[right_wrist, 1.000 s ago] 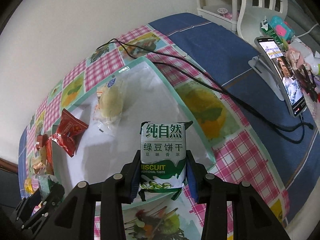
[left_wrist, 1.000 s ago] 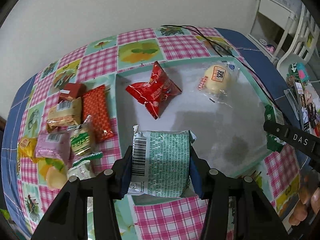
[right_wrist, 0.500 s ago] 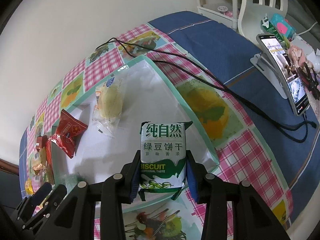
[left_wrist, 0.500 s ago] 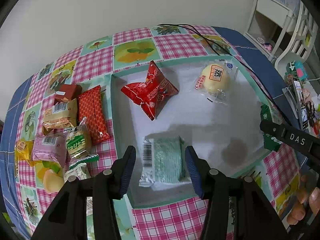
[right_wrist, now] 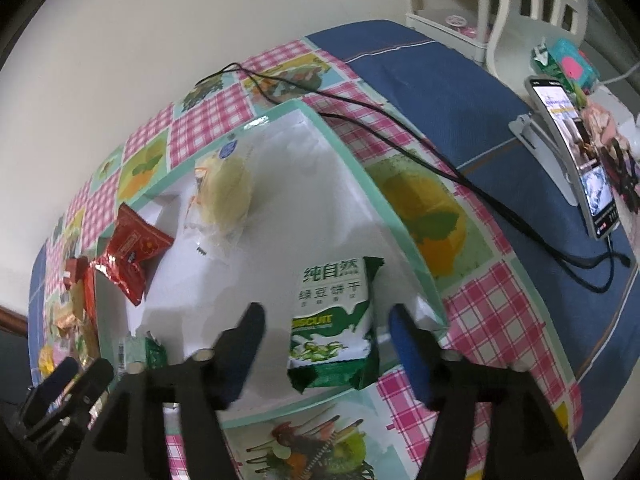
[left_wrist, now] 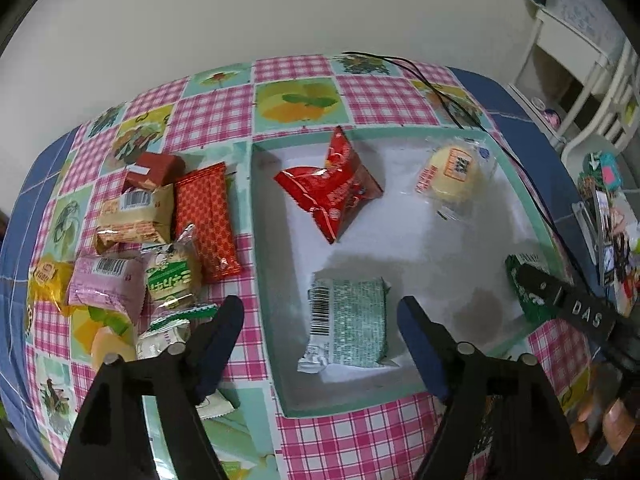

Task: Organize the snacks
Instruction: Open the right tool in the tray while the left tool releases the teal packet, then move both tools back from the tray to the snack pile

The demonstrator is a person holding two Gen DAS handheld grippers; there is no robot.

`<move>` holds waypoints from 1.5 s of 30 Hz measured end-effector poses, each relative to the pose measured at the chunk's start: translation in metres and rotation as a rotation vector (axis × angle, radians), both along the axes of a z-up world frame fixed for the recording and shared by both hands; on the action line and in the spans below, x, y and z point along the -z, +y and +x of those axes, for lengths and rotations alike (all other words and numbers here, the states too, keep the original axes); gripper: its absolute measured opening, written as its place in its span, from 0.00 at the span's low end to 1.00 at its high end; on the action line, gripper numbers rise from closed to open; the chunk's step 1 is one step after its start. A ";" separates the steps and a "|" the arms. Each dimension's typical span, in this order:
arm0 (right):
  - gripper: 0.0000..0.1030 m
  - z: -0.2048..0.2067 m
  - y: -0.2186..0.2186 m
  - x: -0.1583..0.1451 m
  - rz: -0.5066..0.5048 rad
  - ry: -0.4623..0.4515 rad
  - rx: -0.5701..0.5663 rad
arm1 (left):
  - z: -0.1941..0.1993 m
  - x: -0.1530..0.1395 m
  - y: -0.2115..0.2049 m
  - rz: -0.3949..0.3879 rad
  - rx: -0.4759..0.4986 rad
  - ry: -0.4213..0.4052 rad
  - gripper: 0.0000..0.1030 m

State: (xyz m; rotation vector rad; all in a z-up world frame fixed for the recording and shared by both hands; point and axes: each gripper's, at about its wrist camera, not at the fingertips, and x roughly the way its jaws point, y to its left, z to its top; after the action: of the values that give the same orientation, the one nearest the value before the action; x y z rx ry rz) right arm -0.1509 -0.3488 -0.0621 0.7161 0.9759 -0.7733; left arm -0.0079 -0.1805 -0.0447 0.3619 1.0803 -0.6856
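Both the left gripper point(left_wrist: 320, 320) and right gripper point(right_wrist: 324, 328) hung spread wide and empty-fingered above a white, teal-rimmed tray point(left_wrist: 264, 264), each over a green biscuit packet point(left_wrist: 347, 328) point(right_wrist: 332, 320) lying inside, with a red foil pouch point(left_wrist: 330, 192) and a clear-wrapped yellow bun point(left_wrist: 452, 172) farther back.

left tongs point(left_wrist: 320, 322): black arms, blue pads, silver screws | right tongs point(right_wrist: 326, 330): same, white "DAS" lettering
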 end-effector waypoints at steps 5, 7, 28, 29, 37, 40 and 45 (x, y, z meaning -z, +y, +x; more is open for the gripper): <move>0.91 0.009 0.008 0.002 -0.030 0.046 -0.043 | 0.009 -0.001 0.008 0.000 -0.042 -0.022 0.93; 1.00 0.012 0.012 0.002 -0.041 0.055 -0.064 | 0.013 -0.001 0.011 -0.001 -0.057 -0.028 0.94; 1.00 0.036 0.058 -0.010 -0.085 -0.033 -0.178 | 0.042 -0.010 0.067 -0.043 -0.175 -0.107 0.99; 1.00 0.038 0.061 -0.012 -0.089 -0.045 -0.185 | 0.042 -0.012 0.070 -0.044 -0.178 -0.120 0.99; 1.00 0.054 0.093 -0.025 -0.097 -0.116 -0.274 | 0.052 -0.023 0.092 -0.073 -0.183 -0.147 0.99; 1.00 0.062 0.107 -0.021 -0.080 -0.093 -0.306 | 0.056 -0.022 0.098 -0.056 -0.183 -0.154 0.99; 1.00 0.071 0.124 -0.018 -0.060 -0.094 -0.339 | 0.066 -0.019 0.113 -0.080 -0.200 -0.116 0.99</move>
State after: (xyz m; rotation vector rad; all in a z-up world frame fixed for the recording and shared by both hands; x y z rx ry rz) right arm -0.0798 -0.2249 -0.0440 0.5122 0.9530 -0.4663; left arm 0.0580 -0.0670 -0.0260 0.2184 0.9615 -0.5211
